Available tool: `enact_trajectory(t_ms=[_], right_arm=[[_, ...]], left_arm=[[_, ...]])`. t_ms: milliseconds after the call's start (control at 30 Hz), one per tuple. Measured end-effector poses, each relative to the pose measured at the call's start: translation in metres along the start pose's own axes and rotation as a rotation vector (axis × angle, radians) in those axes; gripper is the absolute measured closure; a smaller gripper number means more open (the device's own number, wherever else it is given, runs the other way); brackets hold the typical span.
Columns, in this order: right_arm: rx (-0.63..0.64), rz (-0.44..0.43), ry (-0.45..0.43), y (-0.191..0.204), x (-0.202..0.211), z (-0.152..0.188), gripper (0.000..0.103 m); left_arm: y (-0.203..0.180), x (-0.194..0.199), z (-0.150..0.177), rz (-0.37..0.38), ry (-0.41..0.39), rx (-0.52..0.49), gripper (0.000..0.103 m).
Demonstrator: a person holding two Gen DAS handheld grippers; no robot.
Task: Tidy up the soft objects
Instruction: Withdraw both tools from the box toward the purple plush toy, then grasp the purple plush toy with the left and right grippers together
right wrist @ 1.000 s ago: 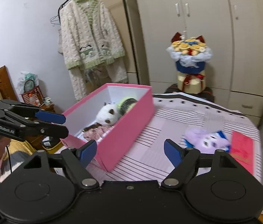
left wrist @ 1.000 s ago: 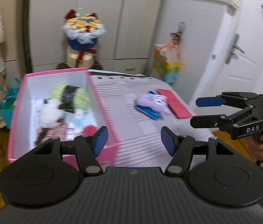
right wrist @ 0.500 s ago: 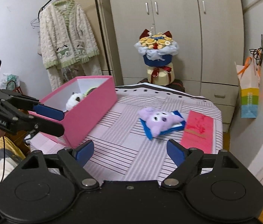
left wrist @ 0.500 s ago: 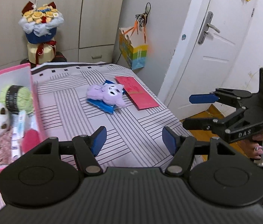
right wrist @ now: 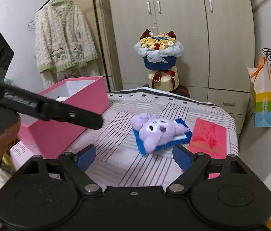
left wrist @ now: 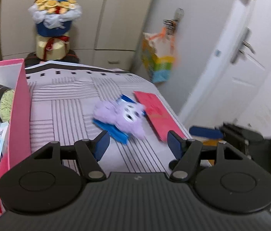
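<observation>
The purple plush [right wrist: 157, 130] lies on a blue packet [right wrist: 181, 137], between the pink box [right wrist: 68, 121] and a red envelope [right wrist: 208, 135]. Left gripper [left wrist: 136, 144] open, empty; right gripper [right wrist: 133, 156] has just been widening, nothing between.

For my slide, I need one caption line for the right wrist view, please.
Open right gripper nears a purple plush toy lying on a blue pad, beside a pink box.

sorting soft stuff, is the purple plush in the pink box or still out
Out. The plush lies on a blue pack on the striped table, right of the box; neither gripper holds it.
</observation>
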State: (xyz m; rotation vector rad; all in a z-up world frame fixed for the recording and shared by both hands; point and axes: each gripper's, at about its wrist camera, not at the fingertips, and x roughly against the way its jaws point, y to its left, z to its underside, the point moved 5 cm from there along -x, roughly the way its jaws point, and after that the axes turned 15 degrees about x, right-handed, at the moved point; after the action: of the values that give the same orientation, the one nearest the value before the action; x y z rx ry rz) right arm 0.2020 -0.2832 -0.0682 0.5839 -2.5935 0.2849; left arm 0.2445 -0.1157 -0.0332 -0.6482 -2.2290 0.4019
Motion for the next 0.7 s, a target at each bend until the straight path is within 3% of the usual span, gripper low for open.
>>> enact_trajectory(t_ms=[300, 567, 700], right_arm=[[-0.064, 0.092, 0.025, -0.022, -0.072, 0.003, 0.013], [-0.202, 0.049, 0.038, -0.038, -0.102, 0.009, 0.013], [-0.221, 0.043, 0.03, -0.036, -0.109, 0.011, 0.014]], left_arm=[[0.023, -0.069, -0.031, -0.077, -0.051, 0.095, 0.041], [0.042, -0.11, -0.034, -0.117, -0.049, 0.186, 0.056], [0.047, -0.116, -0.032, -0.108, -0.039, 0.202, 0.058]])
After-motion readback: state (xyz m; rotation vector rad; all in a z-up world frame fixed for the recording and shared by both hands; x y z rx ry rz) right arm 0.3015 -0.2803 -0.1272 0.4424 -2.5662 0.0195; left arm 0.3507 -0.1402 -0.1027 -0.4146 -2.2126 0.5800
